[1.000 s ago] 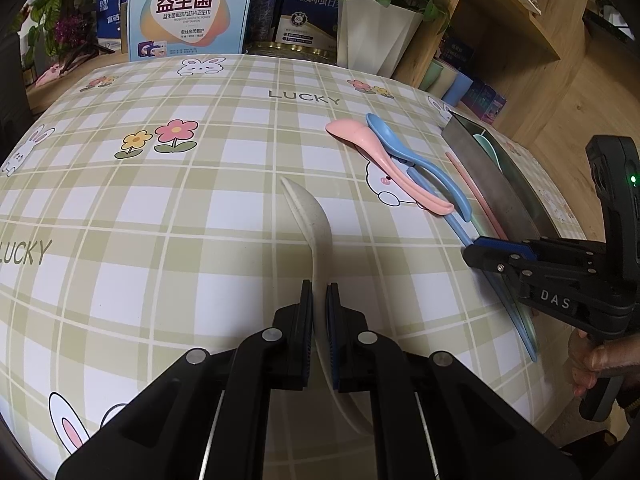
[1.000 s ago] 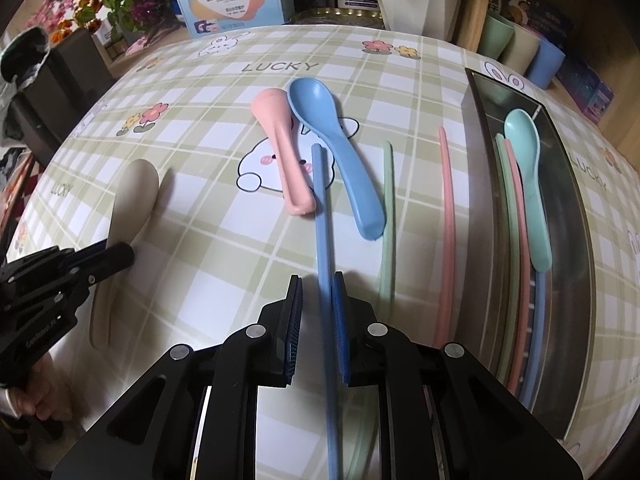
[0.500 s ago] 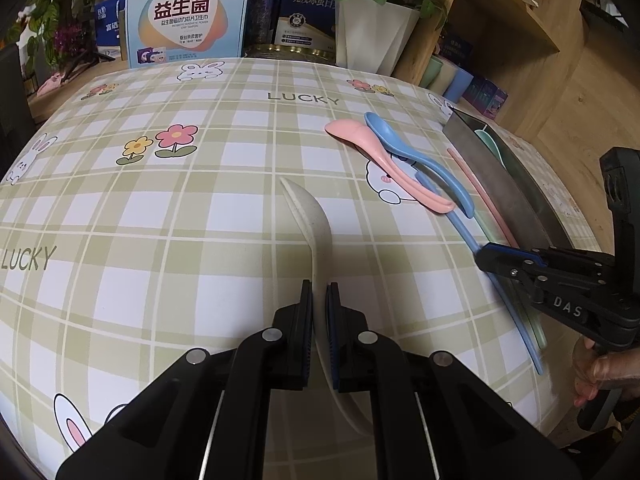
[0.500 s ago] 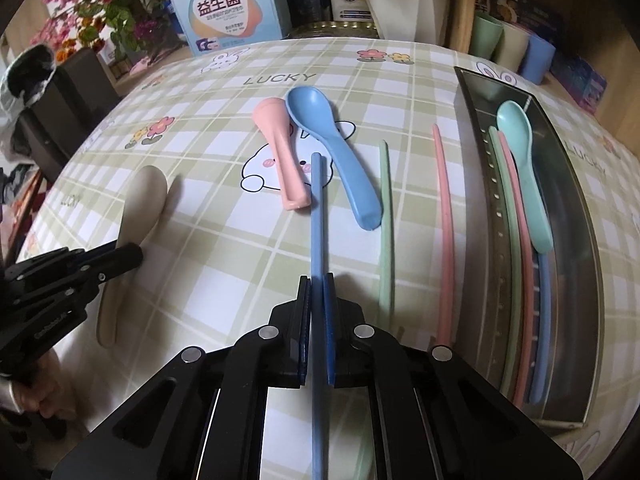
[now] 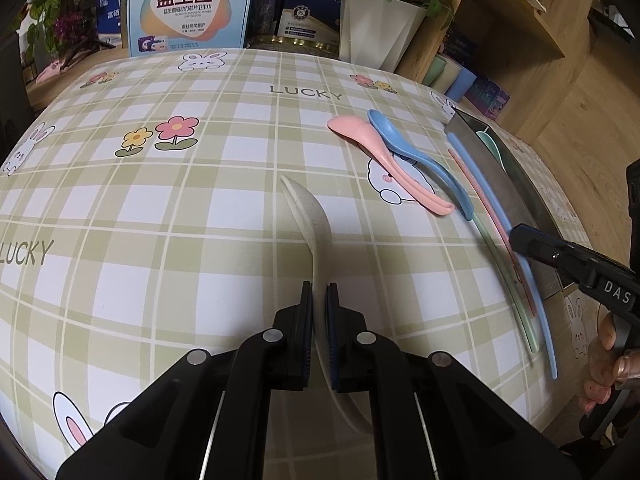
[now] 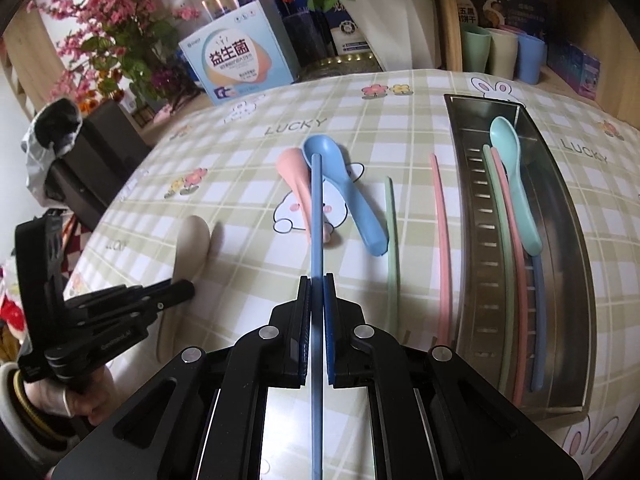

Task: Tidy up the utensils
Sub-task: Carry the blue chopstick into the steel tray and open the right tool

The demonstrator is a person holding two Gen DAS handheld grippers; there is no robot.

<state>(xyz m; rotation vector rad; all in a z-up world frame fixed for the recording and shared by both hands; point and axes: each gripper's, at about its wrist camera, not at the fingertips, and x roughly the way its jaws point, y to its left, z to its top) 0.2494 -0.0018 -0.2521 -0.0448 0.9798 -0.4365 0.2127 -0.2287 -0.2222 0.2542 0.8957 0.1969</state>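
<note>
- A blue chopstick (image 6: 316,216) is clamped between the closed jaws of the right gripper (image 6: 317,280). Its far end is raised and crosses in front of the two spoons on the table.
- A cream spoon (image 5: 314,224) is clamped by its handle in the closed jaws of the left gripper (image 5: 319,300). Its bowl points away from the gripper, over the table.
- A pink spoon (image 6: 294,176) and a blue spoon (image 6: 344,188) lie side by side on the checked tablecloth (image 5: 160,208), touching near their bowls.
- To the right of them, a green chopstick (image 6: 392,240) and a pink chopstick (image 6: 442,240) lie loose on the cloth, apart from each other.
- Further right stands a long metal tray (image 6: 568,216). It holds a teal spoon (image 6: 514,176) and green, pink and blue chopsticks laid lengthwise.
- A person's hand (image 5: 612,364) holds the right gripper's handle at the table's edge.
- Behind the table are a white planter (image 6: 394,24) with flowers, printed boxes, and three cups (image 6: 502,54).
</note>
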